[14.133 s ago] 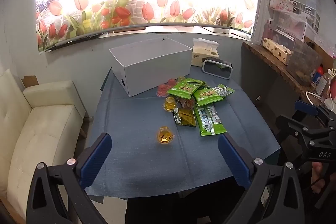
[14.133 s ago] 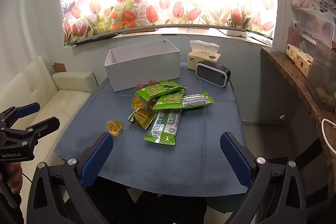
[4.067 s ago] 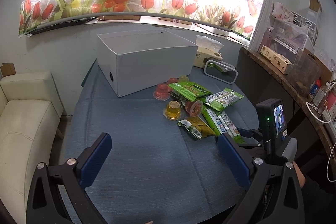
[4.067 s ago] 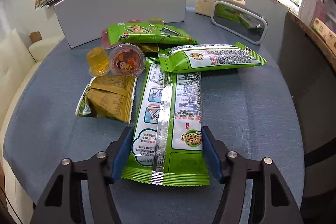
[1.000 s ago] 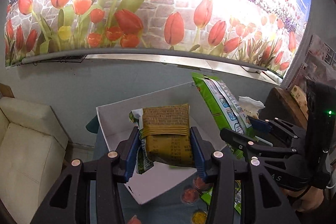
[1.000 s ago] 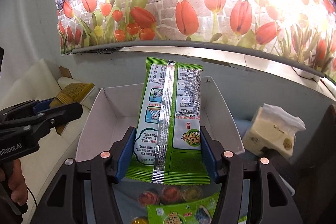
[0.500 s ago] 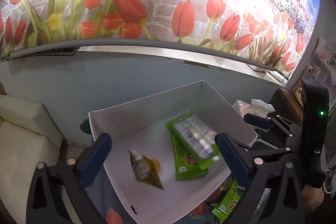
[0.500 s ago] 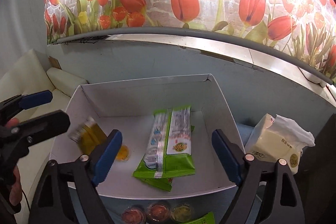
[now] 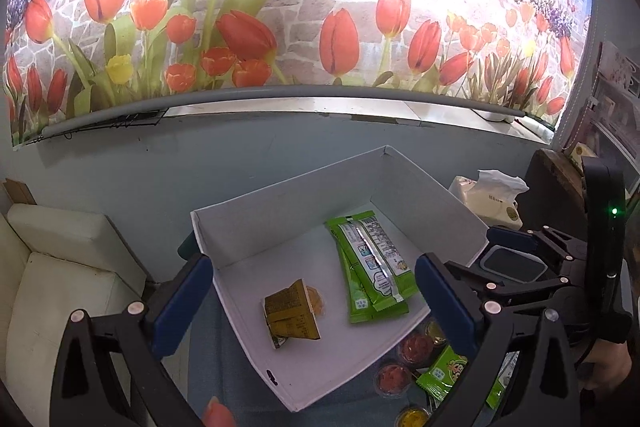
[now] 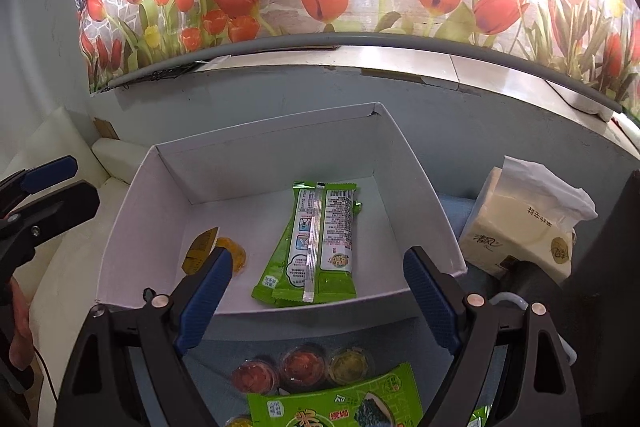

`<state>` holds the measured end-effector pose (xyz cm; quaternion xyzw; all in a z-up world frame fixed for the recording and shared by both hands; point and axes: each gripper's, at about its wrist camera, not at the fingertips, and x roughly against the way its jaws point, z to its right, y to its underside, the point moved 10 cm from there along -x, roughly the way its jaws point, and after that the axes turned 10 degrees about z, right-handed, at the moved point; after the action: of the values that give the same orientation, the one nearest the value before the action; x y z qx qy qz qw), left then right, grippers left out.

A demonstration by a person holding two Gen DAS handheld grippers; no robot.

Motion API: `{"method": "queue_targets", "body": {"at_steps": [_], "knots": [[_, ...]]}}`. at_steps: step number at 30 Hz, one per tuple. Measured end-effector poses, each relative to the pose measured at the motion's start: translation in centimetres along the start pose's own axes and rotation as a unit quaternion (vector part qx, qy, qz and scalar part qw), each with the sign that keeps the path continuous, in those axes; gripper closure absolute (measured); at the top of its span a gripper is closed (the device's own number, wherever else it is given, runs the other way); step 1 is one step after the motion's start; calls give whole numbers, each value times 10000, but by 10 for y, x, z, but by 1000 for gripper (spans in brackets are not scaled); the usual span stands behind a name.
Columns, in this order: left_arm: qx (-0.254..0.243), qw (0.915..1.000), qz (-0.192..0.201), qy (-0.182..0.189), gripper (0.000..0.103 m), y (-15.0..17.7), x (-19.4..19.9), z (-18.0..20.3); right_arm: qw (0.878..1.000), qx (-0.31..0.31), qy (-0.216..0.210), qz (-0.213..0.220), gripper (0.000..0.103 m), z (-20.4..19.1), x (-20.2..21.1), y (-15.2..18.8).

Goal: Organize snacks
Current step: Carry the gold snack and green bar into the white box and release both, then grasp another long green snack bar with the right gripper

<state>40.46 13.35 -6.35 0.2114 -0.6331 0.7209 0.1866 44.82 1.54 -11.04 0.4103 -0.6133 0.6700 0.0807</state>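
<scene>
Green packets (image 10: 320,243) and a brown pouch (image 9: 291,315) lie in the white box (image 10: 280,143) at frame centre, jelly cups (image 10: 302,367) wait below, both grippers (image 9: 312,303) (image 10: 316,299) spread empty.

Right wrist view: brown packet (image 10: 200,251) mostly hidden behind box wall (image 10: 132,227) and the right tool's (image 10: 320,287) finger. Orange jelly cup (image 10: 234,254) partly covered by that finger. Seaweed packet (image 10: 340,403) cut off at bottom edge. Left wrist view: yellow cup (image 9: 412,419) cropped at bottom edge. Print on green packets (image 9: 372,263) too small to read.
</scene>
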Motion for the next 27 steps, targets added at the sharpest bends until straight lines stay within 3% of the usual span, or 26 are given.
{"method": "queue_targets", "body": {"at_steps": [8,13,18,22,27], "knots": [[-194,9996,139,123,0,16,49,29,9997,148,89,160,12,10,57,23],[-192,9989,245,355,0,45,92,54,9995,190,198,163,12,32,95,72],[-100,9981,191,569,0,95,127,81,9985,-68,496,-235,12,63,110,144],[-107,9971,77,752,0,131,149,103,9934,-637,666,-683,12,83,106,198],[-126,9958,31,908,0,153,172,118,9895,-1041,542,-847,12,83,96,218]]}}
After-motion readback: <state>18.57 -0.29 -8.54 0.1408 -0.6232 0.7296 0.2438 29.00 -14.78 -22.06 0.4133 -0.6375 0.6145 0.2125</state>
